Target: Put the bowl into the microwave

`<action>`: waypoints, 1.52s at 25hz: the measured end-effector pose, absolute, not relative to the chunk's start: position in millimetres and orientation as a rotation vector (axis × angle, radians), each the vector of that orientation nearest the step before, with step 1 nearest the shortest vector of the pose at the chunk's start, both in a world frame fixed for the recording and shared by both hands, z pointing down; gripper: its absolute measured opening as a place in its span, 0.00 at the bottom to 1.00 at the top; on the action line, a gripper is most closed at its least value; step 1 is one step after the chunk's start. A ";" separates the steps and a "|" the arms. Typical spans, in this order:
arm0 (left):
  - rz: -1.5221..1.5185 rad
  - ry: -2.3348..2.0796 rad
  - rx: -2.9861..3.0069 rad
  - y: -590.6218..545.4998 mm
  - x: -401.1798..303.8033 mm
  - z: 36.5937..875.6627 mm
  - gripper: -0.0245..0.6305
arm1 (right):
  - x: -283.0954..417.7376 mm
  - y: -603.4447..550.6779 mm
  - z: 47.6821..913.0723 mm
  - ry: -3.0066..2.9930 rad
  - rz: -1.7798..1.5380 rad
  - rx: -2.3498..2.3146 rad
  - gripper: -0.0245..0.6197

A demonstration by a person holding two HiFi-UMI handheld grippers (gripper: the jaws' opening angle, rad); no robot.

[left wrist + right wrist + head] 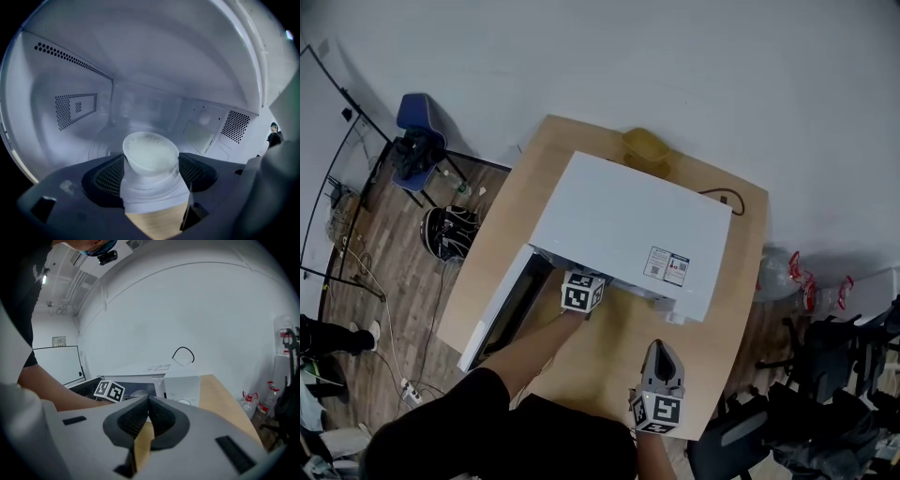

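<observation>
The microwave (628,220) stands on a wooden table (609,361) with its door (502,314) swung open to the left. The left gripper (583,292) reaches into the opening; only its marker cube shows from the head view. In the left gripper view, the left gripper (151,161) has its 2 jaws closed against the sides of a pale bowl (151,152), which is upright and inside the white cavity, low over the floor. Whether the bowl rests on the floor cannot be told. The right gripper (660,352) hangs over the table in front of the microwave's right side, well apart from the bowl. Its jaws (146,400) are pressed together with nothing between them. A yellow tub (645,145) sits behind the microwave.
</observation>
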State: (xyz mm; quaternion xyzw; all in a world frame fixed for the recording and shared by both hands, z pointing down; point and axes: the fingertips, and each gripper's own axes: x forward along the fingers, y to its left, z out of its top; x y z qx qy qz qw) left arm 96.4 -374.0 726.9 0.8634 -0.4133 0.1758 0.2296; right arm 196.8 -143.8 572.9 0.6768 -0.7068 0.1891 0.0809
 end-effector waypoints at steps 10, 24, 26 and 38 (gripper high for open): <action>0.455 -1.156 2.380 -385.9 106.0 729.3 0.58 | 196.6 -159.0 565.7 -2.139 0.575 2.038 0.13; 0.386 -1.123 2.412 -361.7 92.0 704.7 0.58 | 194.8 -144.0 552.5 -2.116 0.509 2.047 0.13; 0.375 -1.106 2.417 -347.5 84.0 697.0 0.58 | 187.3 -137.3 547.2 -2.124 0.489 2.052 0.13; 0.214 -1.088 2.417 -204.0 -8.0 634.7 0.58 | 126.5 -41.7 518.1 -2.116 0.382 2.122 0.13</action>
